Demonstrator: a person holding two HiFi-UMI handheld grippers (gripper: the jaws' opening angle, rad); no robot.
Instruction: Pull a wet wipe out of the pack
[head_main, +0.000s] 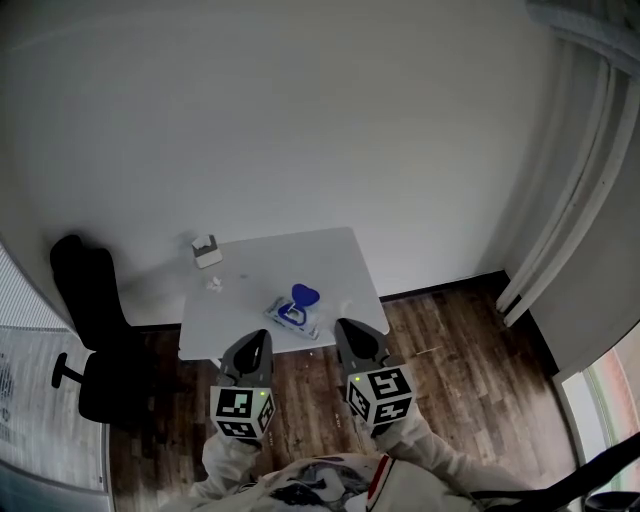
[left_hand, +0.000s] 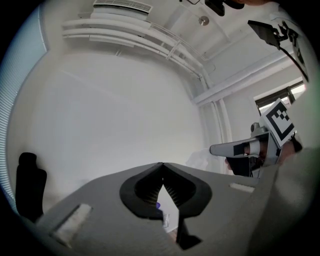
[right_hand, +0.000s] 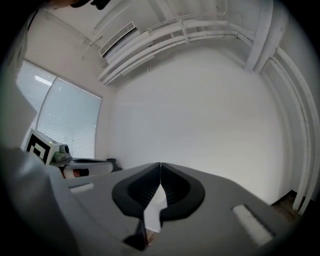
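The wet wipe pack lies on the white table near its front edge, with its blue lid flipped up. My two grippers hang side by side just short of that edge, both pointing level at the table. The left gripper is shut and holds nothing; in its own view the jaws meet at the tip, and a sliver of the pack shows below. The right gripper is also shut and empty, its jaws touching at the tip.
A small white box and a crumpled white scrap sit at the table's far left. A black office chair stands left of the table. White pipes run down the right wall. Wooden floor lies beneath me.
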